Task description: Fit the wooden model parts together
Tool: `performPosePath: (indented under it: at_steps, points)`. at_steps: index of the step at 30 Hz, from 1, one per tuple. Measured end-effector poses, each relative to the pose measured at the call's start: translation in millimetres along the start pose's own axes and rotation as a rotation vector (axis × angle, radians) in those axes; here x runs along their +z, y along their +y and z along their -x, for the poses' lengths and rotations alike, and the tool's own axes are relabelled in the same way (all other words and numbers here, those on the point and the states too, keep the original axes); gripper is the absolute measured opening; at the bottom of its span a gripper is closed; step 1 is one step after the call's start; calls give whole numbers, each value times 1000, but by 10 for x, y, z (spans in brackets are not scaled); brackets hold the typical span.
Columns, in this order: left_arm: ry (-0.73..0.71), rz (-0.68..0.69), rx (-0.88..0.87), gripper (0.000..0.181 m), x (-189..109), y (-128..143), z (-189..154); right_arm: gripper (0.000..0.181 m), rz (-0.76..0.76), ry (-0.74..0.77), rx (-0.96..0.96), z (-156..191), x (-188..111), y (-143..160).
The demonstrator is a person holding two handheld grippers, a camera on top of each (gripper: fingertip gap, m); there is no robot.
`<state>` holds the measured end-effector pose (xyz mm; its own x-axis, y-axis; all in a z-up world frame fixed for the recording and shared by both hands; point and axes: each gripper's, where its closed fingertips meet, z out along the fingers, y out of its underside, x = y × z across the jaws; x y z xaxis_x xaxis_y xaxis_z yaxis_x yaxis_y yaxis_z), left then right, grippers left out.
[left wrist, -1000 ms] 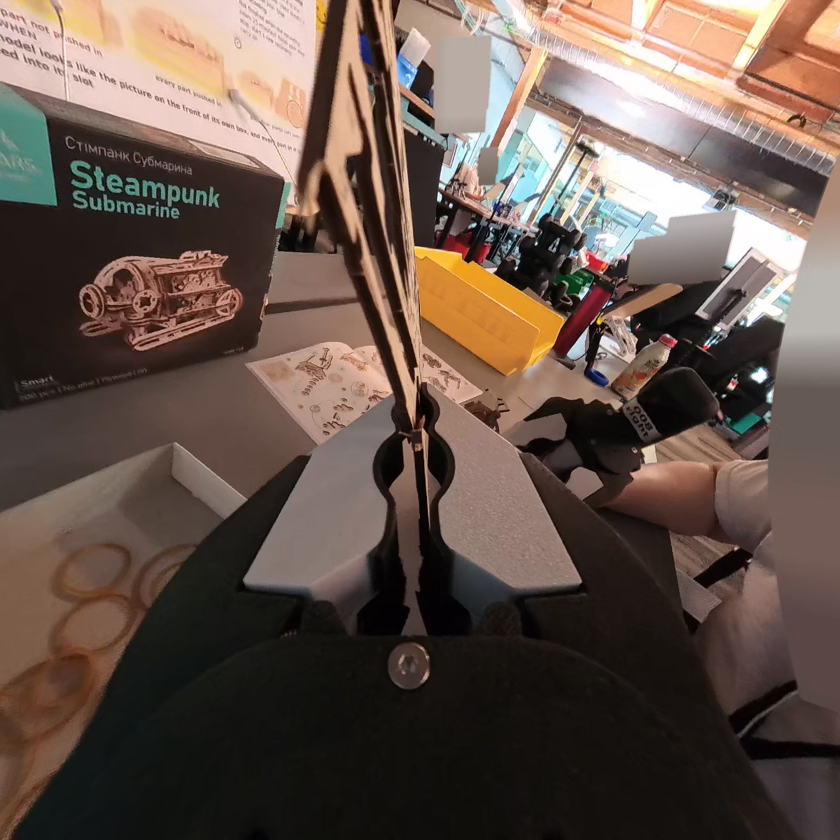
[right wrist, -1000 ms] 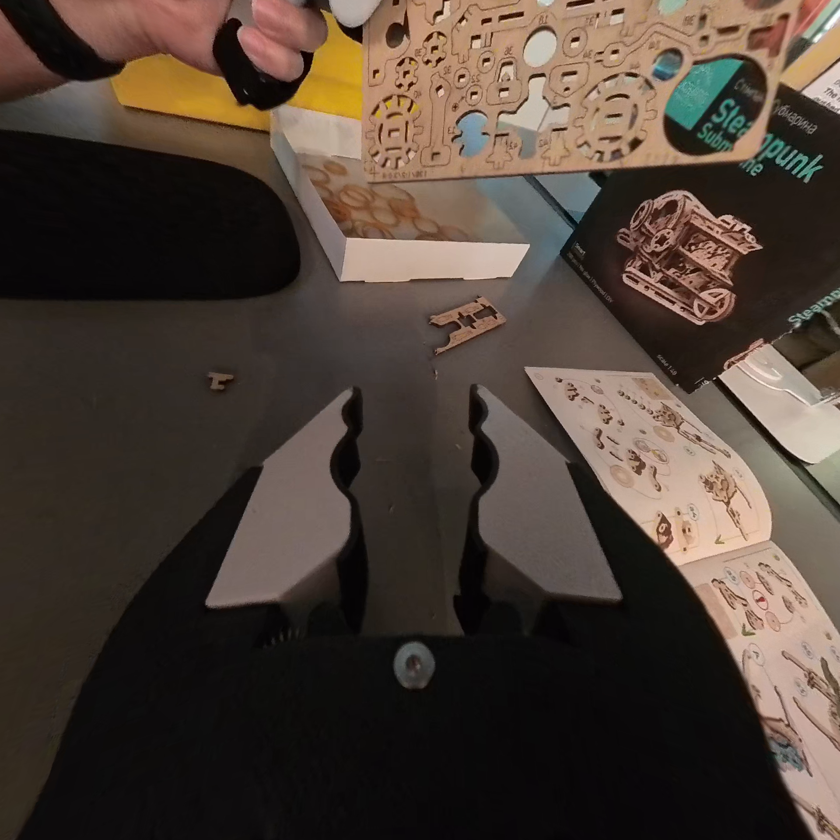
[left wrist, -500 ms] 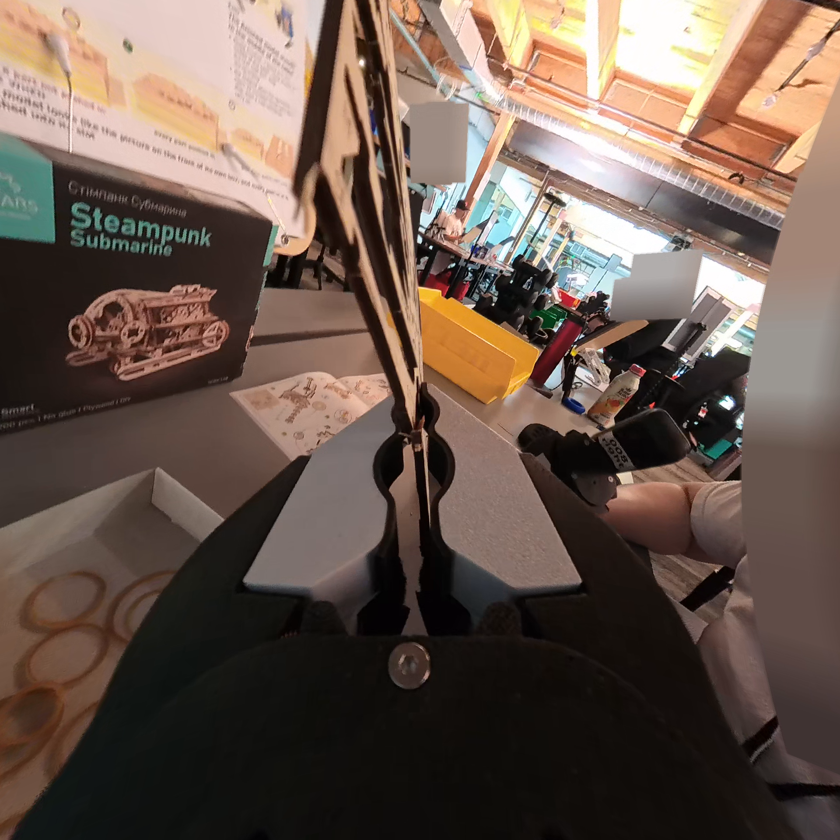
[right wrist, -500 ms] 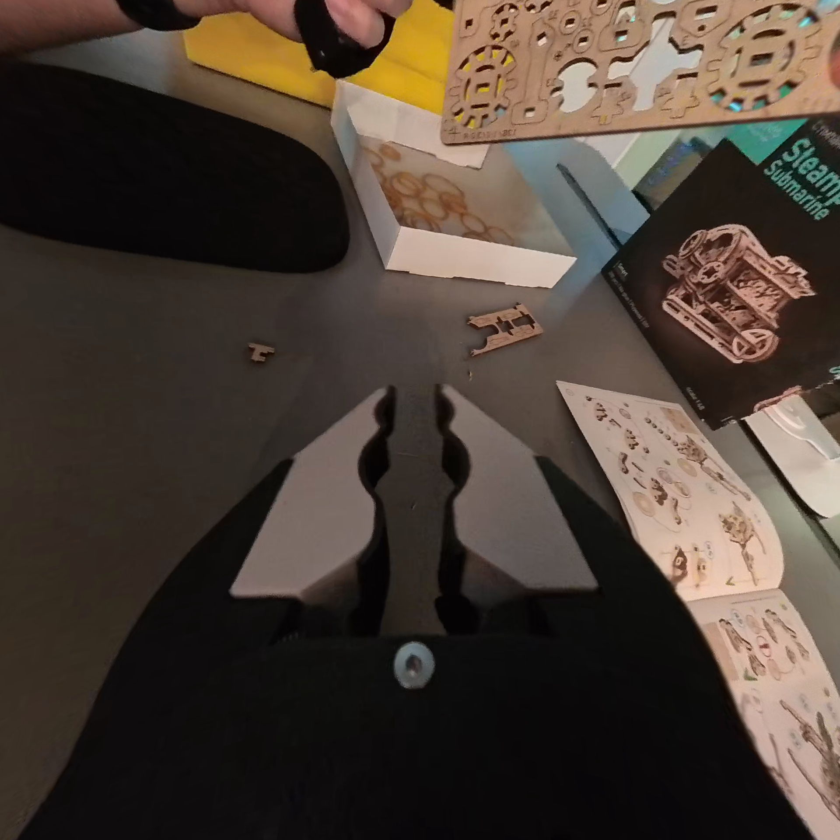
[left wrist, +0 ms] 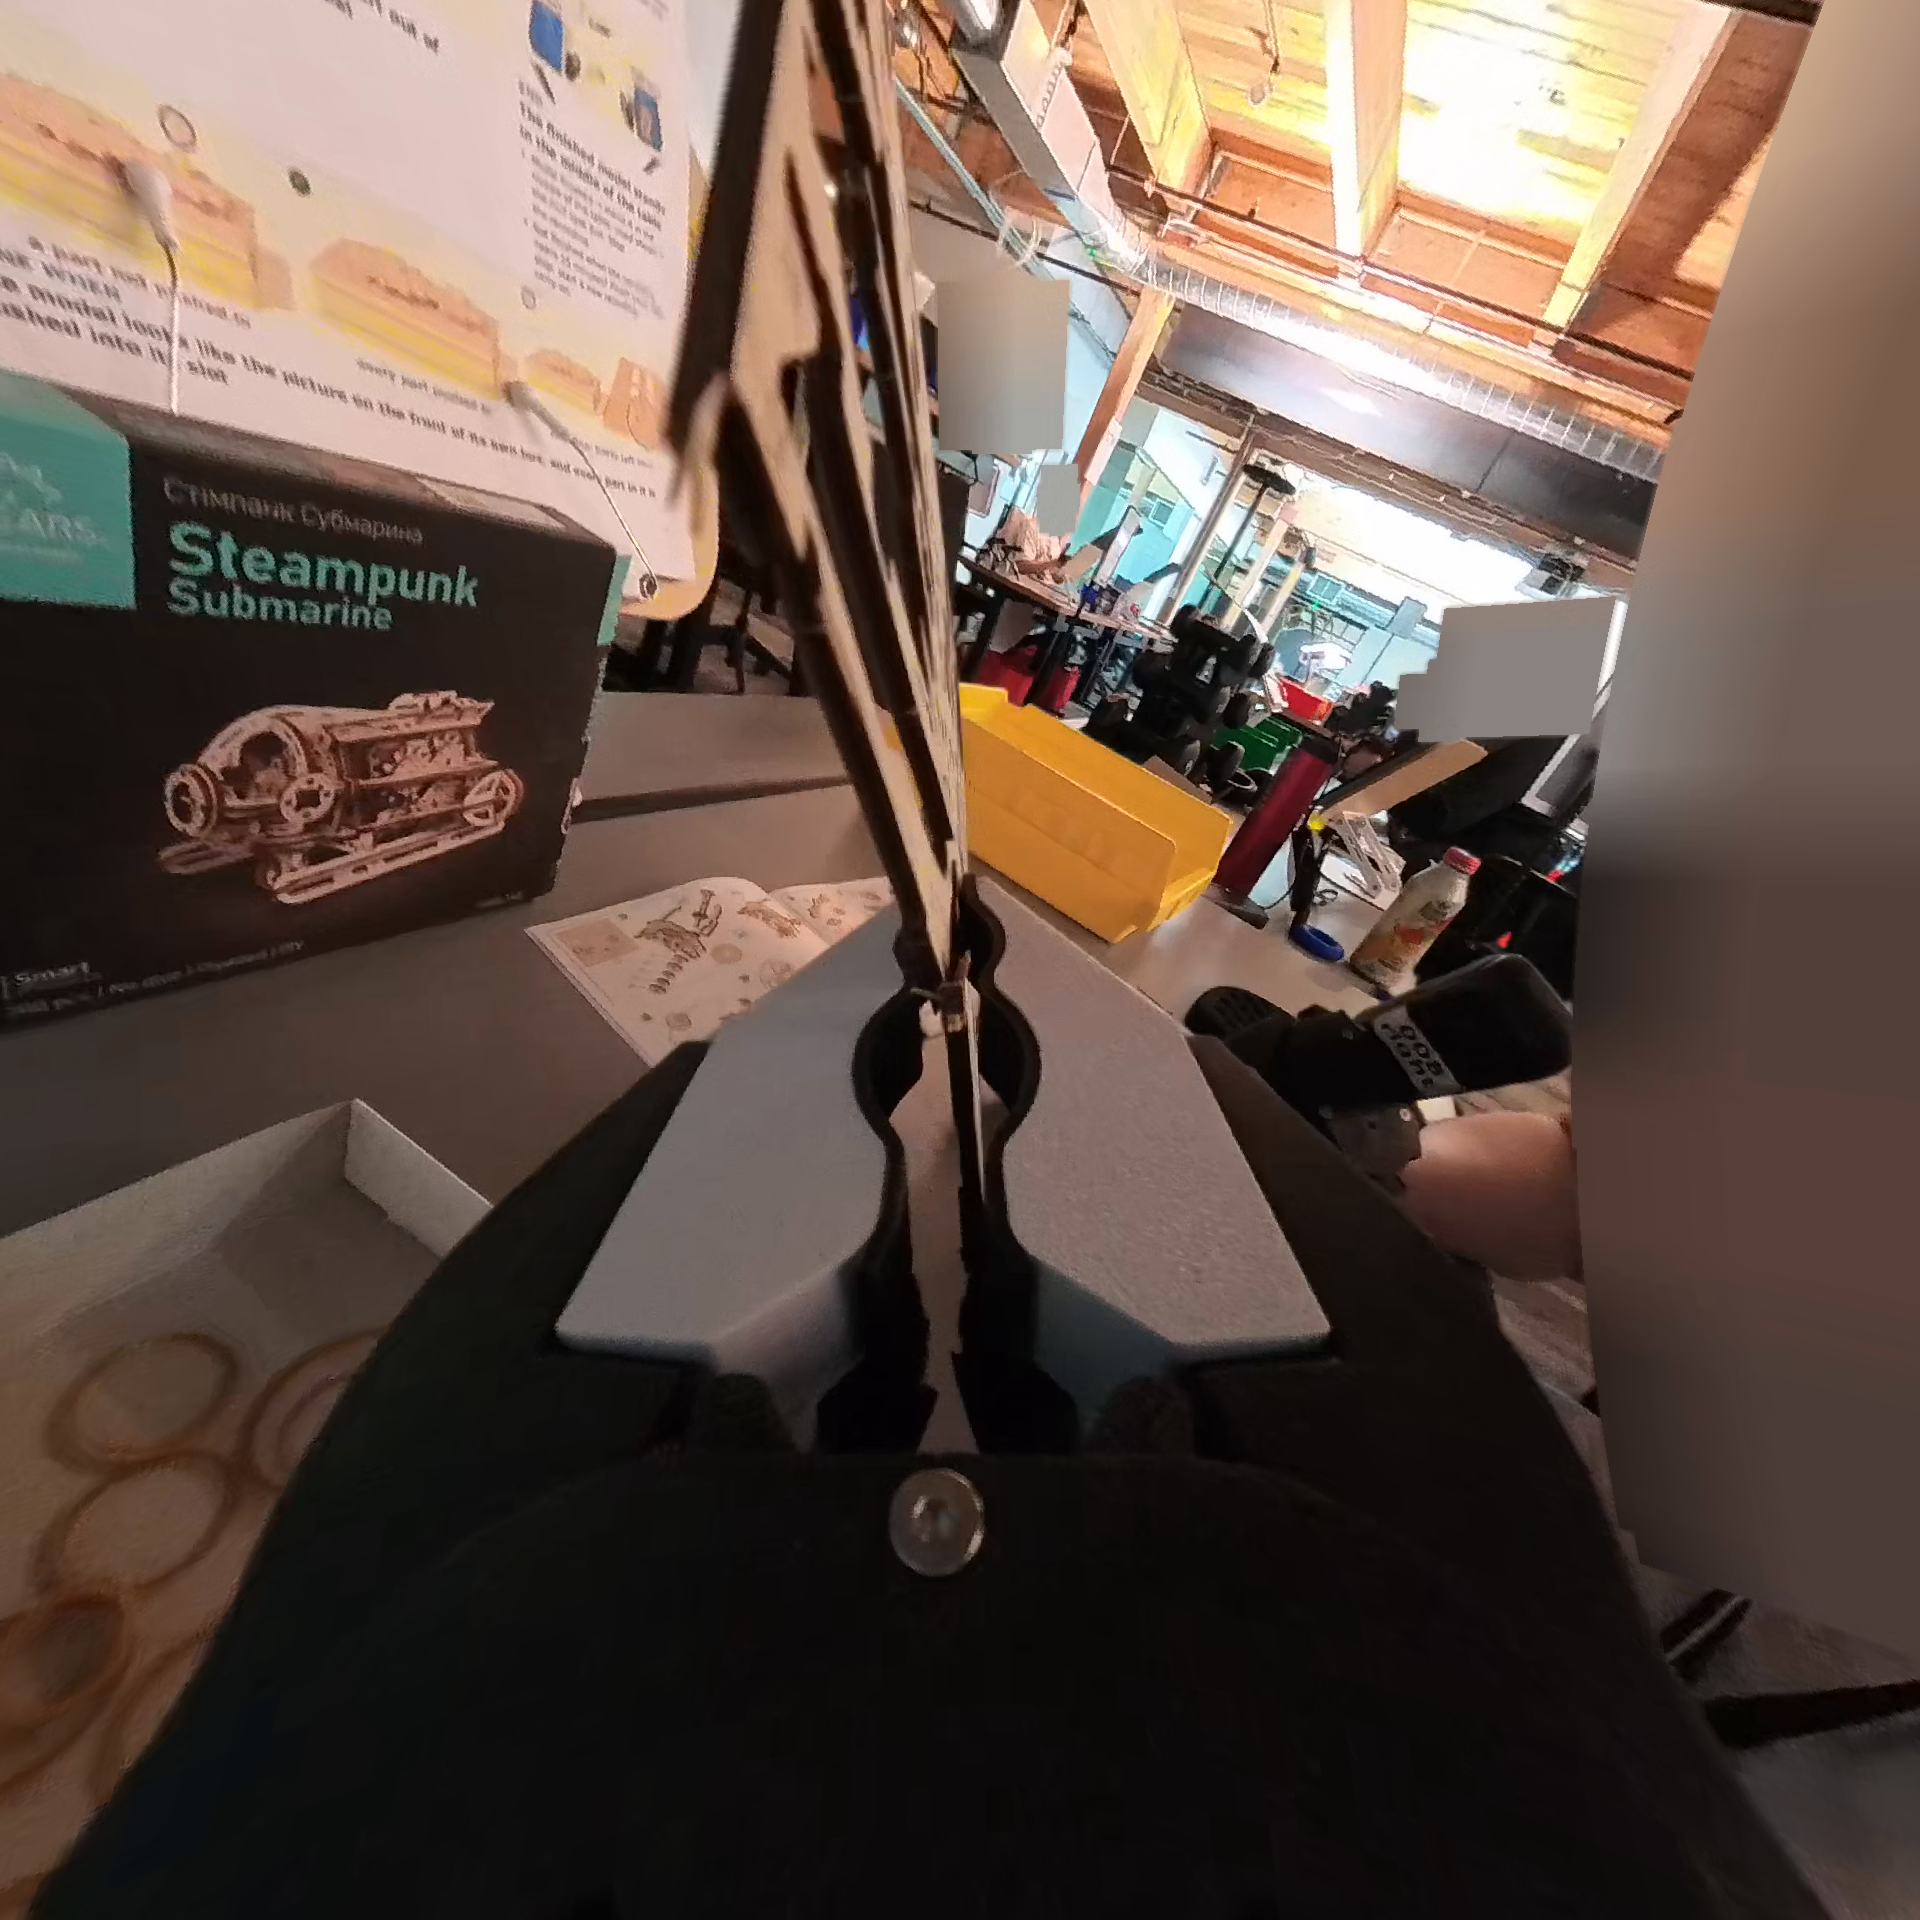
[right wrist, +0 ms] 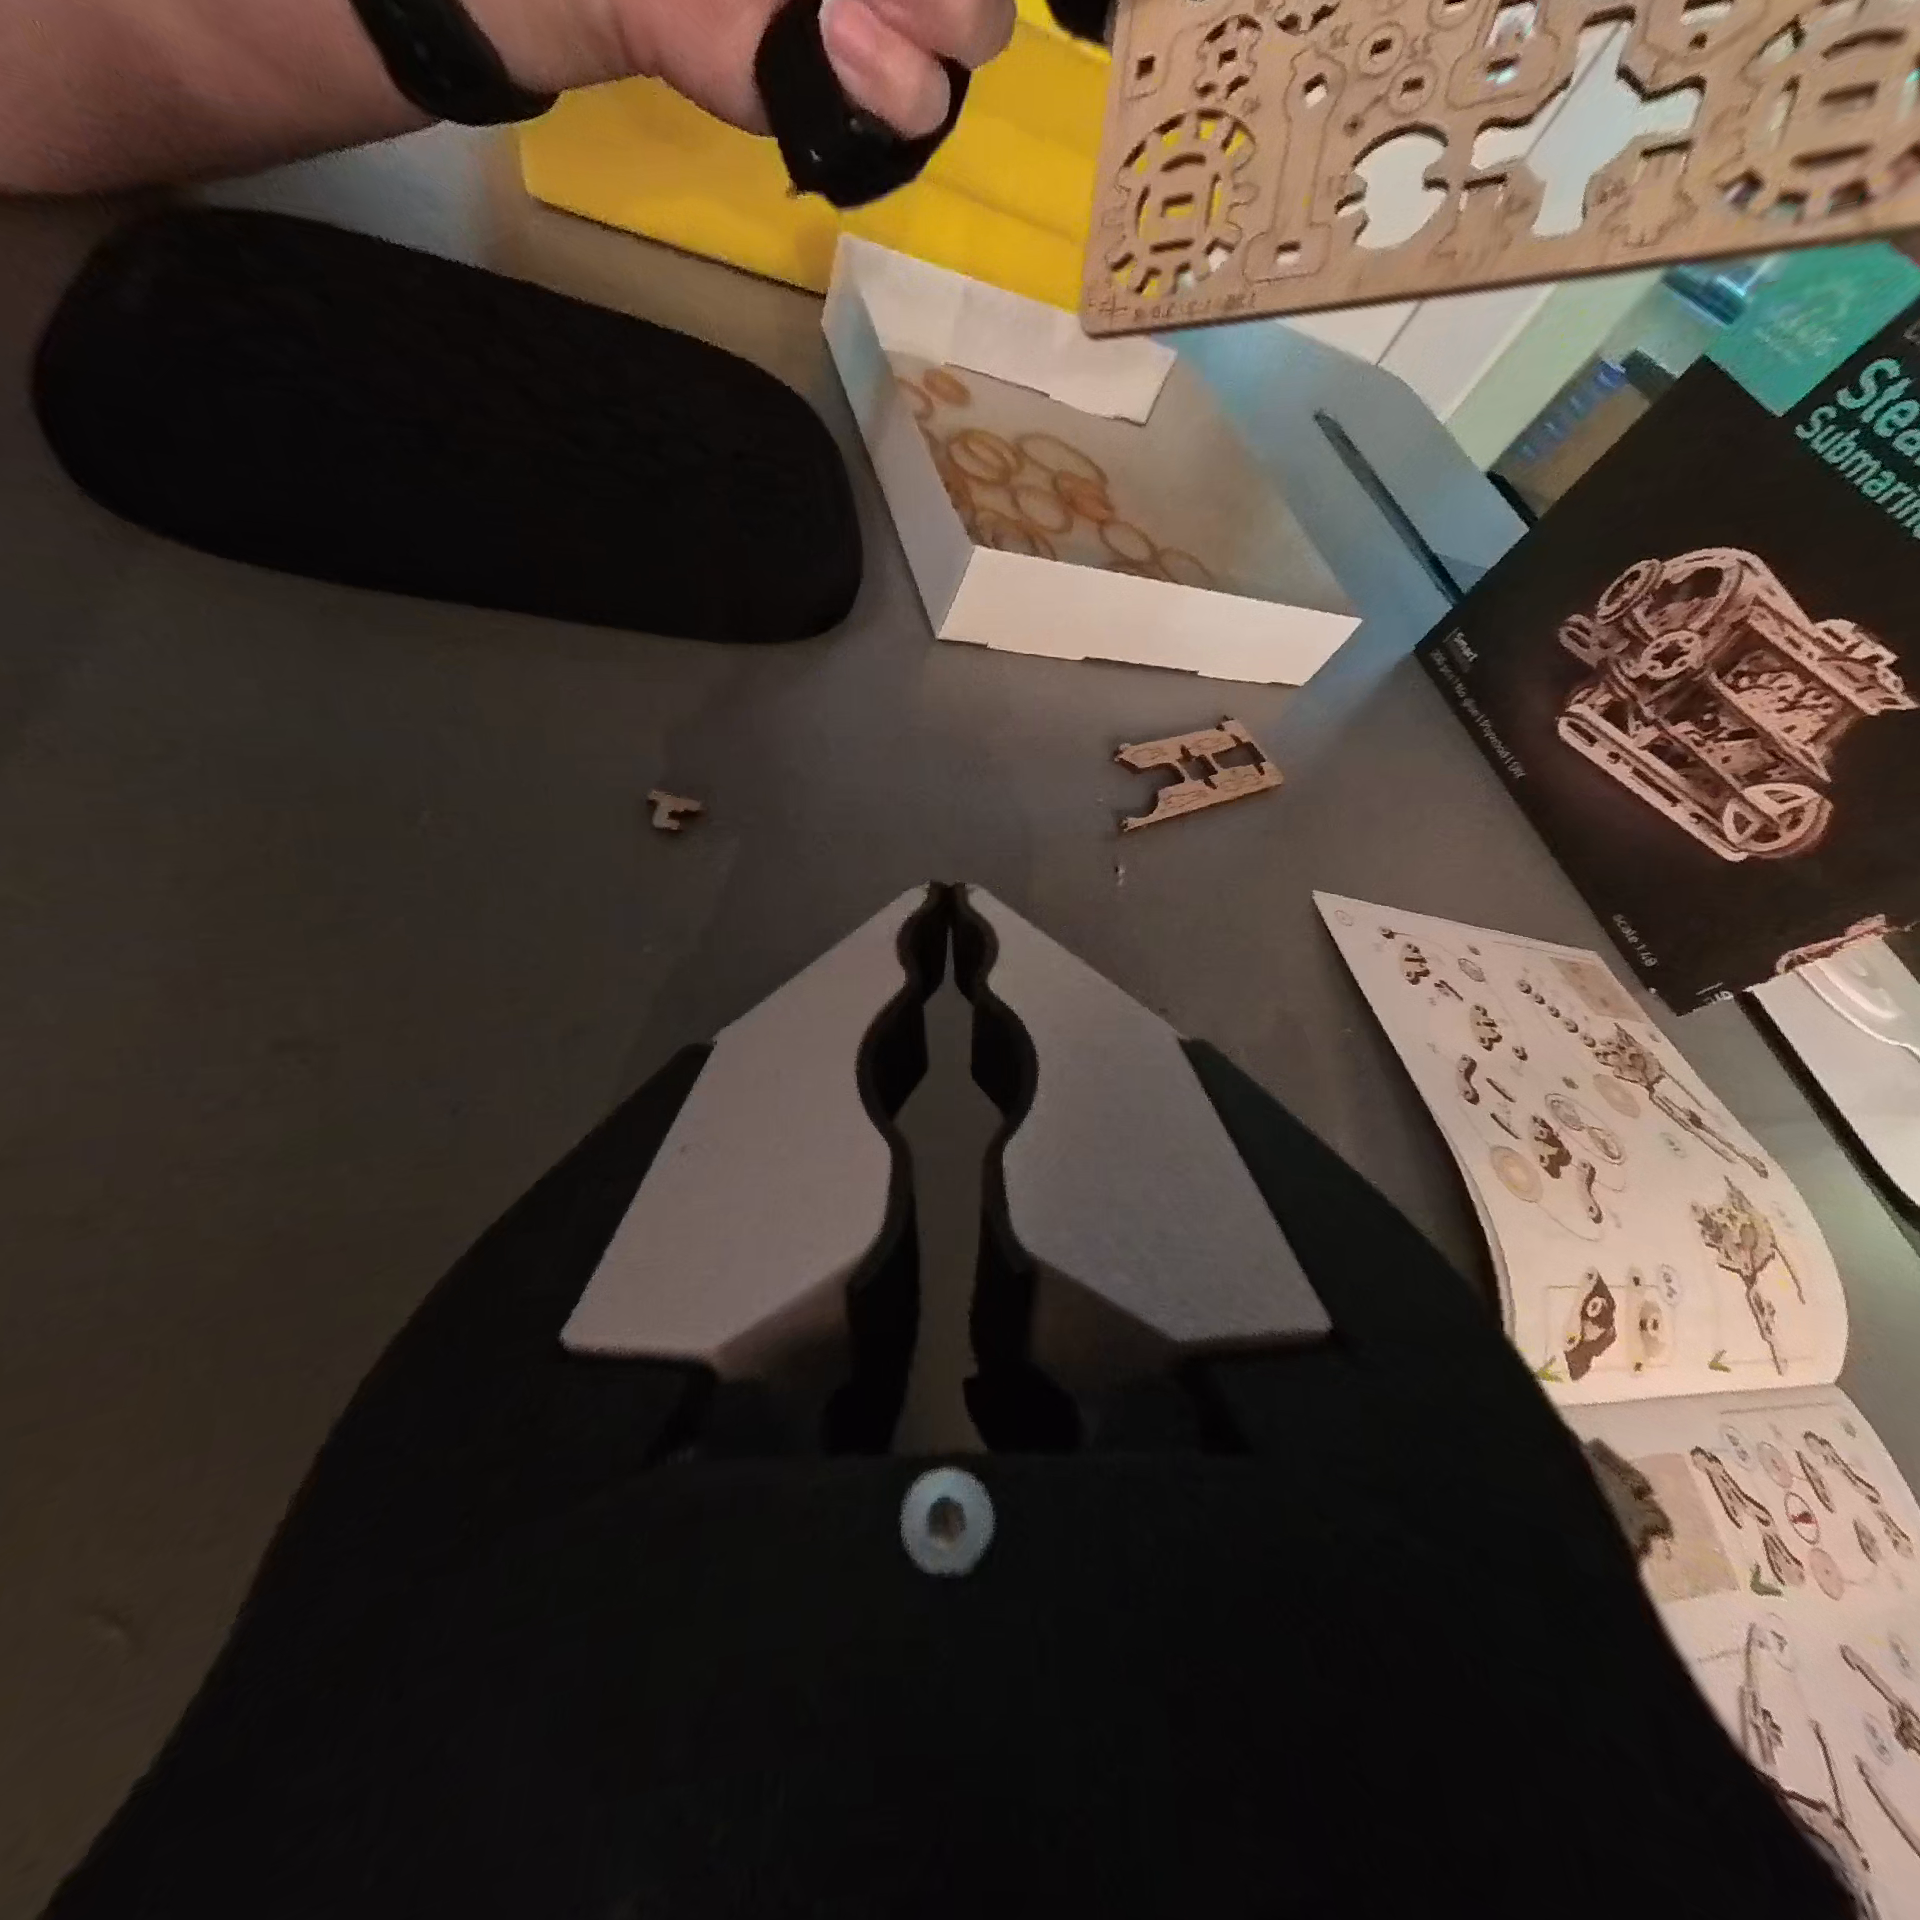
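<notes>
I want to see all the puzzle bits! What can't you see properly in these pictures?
- Wooden parts sheet: right wrist view, cut off by the top and right edges; left wrist view shows it only edge-on.
- Where the left hand-held gripper pinches the sheet: hidden between its fingers.
- Tiny wooden piece: too small to tell its shape.
- Instruction booklet: runs off the right wrist view's edge.

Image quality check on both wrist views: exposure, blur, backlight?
Left wrist view: skylight blown out, wooden sheet backlit to a near-black silhouette, poster text smeared. Right wrist view: dim grey table, sheet and hand at the top motion-blurred, small wooden part reasonably sharp.
</notes>
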<state>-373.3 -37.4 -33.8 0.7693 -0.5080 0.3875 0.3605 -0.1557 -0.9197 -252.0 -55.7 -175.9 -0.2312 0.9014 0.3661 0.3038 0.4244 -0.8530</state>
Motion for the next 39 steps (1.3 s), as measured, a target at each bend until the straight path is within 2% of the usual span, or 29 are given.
performPosePath:
  at_steps: [4, 10, 21, 31, 39]
  points:
    - [-30, -27, 30, 2, -47, -57, 45, 1, -24, 35, 30, -88, 3, -29]
    - [1, -53, -31, 1, -51, -56, 67, 11, -32, 62, 72, -182, 25, -35]
    - [-47, -11, -31, 2, 32, 108, 192, 14, -30, 67, 30, -123, -40, -22]
    - [-31, -39, 6, 2, 48, 57, 56, 15, -23, 58, 41, -99, -66, -10]
    - [-44, -62, -11, 2, 47, 79, 139, 15, 12, 59, -7, -63, -23, 18]
